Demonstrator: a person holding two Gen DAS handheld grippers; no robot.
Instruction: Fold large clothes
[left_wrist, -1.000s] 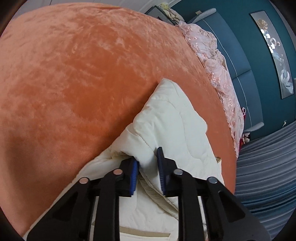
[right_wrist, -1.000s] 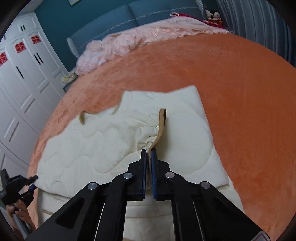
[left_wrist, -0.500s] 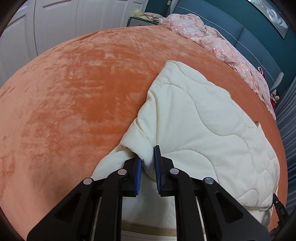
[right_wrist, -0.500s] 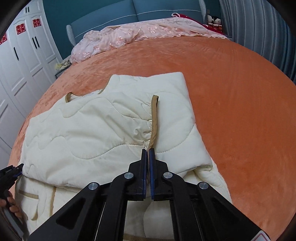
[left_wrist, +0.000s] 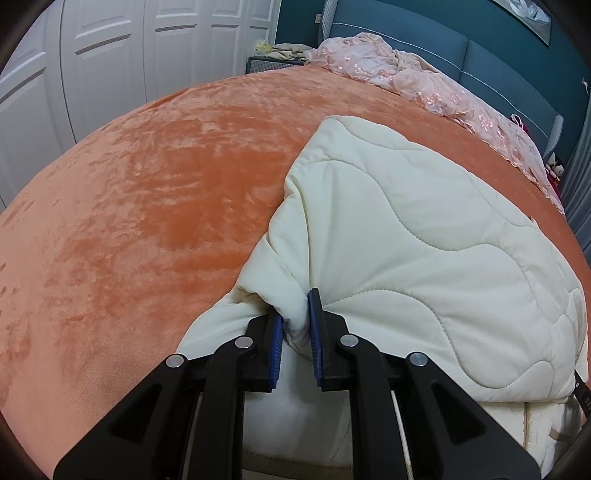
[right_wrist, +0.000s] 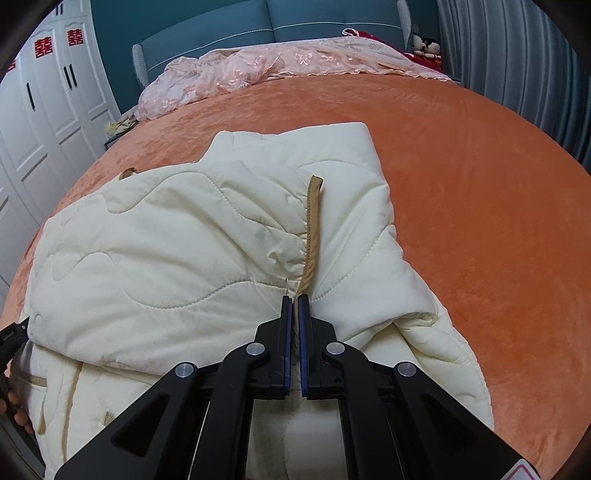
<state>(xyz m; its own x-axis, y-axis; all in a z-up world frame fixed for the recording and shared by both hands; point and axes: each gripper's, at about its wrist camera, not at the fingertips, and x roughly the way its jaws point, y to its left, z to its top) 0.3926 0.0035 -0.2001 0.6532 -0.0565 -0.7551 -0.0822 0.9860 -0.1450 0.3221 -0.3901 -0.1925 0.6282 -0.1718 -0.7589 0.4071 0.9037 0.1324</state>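
A cream quilted jacket (left_wrist: 424, 236) lies on the orange bedspread (left_wrist: 147, 192), its far half doubled over toward me. My left gripper (left_wrist: 297, 314) is shut on a thick fold at the jacket's left edge. In the right wrist view the same jacket (right_wrist: 166, 258) fills the middle, with a tan trim strip (right_wrist: 312, 221) running up its folded edge. My right gripper (right_wrist: 294, 306) is shut on that trimmed edge at its near end. The left gripper shows at the far left edge of the right wrist view (right_wrist: 13, 336).
A pink lace coverlet (right_wrist: 266, 70) is heaped at the head of the bed by the blue headboard (right_wrist: 295, 22). White wardrobe doors (left_wrist: 92, 55) stand to the left. Grey curtains (right_wrist: 517, 66) hang on the right. Bare orange bedspread (right_wrist: 498, 184) lies right of the jacket.
Both grippers have drawn the folded half of the jacket toward me over the lower half. Both cameras have tilted up, showing more of the room. Both grips have held.
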